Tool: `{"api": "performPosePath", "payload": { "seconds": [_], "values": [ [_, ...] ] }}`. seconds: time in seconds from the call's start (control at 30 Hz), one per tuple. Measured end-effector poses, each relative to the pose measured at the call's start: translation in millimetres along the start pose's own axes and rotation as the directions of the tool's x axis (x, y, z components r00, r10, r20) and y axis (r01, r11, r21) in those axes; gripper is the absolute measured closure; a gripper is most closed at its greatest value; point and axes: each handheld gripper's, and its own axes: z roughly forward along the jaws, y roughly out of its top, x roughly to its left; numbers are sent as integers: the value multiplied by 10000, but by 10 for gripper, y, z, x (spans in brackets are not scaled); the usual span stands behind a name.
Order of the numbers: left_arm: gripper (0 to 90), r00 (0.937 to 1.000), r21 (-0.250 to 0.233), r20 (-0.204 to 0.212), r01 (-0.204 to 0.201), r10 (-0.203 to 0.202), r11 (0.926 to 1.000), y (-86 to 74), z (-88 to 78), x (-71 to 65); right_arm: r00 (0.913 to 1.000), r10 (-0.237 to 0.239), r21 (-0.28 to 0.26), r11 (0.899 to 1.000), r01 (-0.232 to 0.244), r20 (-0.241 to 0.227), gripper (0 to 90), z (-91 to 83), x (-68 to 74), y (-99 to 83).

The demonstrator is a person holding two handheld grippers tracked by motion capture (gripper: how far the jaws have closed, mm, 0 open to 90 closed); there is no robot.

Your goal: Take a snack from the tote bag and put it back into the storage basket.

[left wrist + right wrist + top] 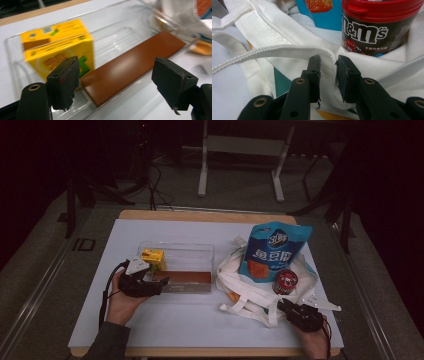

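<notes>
A clear plastic bin holds a yellow carton at its left end and a flat brown bar along its near wall. My left gripper hovers at the bin's near left corner. In the left gripper view it stands open, with the carton behind its left jaw and the brown bar lying beyond the gap, untouched. At the right, my right gripper pinches the rim of the white tote bag. Its pads are shut on a fold of the bag's cloth.
A blue snack bag and a red-lidded M&M's can sit in the tote bag's mouth; the can stands just beyond my right jaws. The bag's handles trail over the white table cover. Table legs and cables stand behind.
</notes>
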Motion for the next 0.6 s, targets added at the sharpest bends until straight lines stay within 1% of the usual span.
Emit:
{"api": "performPosePath", "payload": {
  "seconds": [0.07,0.1,0.17,0.2,0.23,0.27,0.3,0.33,0.4,0.47,0.5,0.57,0.6],
  "values": [
    [229,9998,-100,140,-163,164,9998,18,5,-45,10000,10,-3,10000,-10,-15,725,0,-2,0],
    [229,9998,-100,140,-163,164,9998,18,5,-45,10000,10,-3,10000,-10,-15,725,0,-2,0],
    [229,9986,-151,302,-431,436,9990,42,16,-126,10000,-5,-2,10000,5,5,725,0,1,-1],
    [230,9986,-151,302,-431,436,9990,42,16,-126,10000,-5,-2,10000,5,5,725,0,1,-1],
    [230,9983,-193,347,-454,461,9988,48,17,-154,10000,-7,-6,10000,7,12,725,0,2,-1],
    [232,9973,-269,442,-572,583,9980,58,16,-191,10000,-1,-2,10000,1,3,725,-1,1,-1],
    [252,9969,-304,463,-620,634,9976,62,16,-209,10000,5,-10,10000,-5,-7,725,0,-1,-1],
    [275,9961,-385,586,-644,666,9972,67,19,-252,10000,0,-2,10000,0,1,725,0,0,0],
    [286,9954,-447,653,-668,697,9968,68,22,-276,10000,-2,-1,10000,2,4,725,0,0,0],
    [329,9938,-511,731,-804,840,9954,65,27,-328,10000,-9,2,10000,9,9,726,0,1,0],
    [335,9914,-531,953,-850,898,9950,58,43,-377,10000,-8,2,10000,8,8,725,0,1,0],
    [359,9893,-586,1074,-928,987,9940,45,63,-432,10000,-21,10,10000,21,30,726,0,4,1],
    [367,9893,-586,1074,-928,987,9940,45,63,-432,10000,-33,0,10000,33,30,726,0,4,1]
  ]
}}
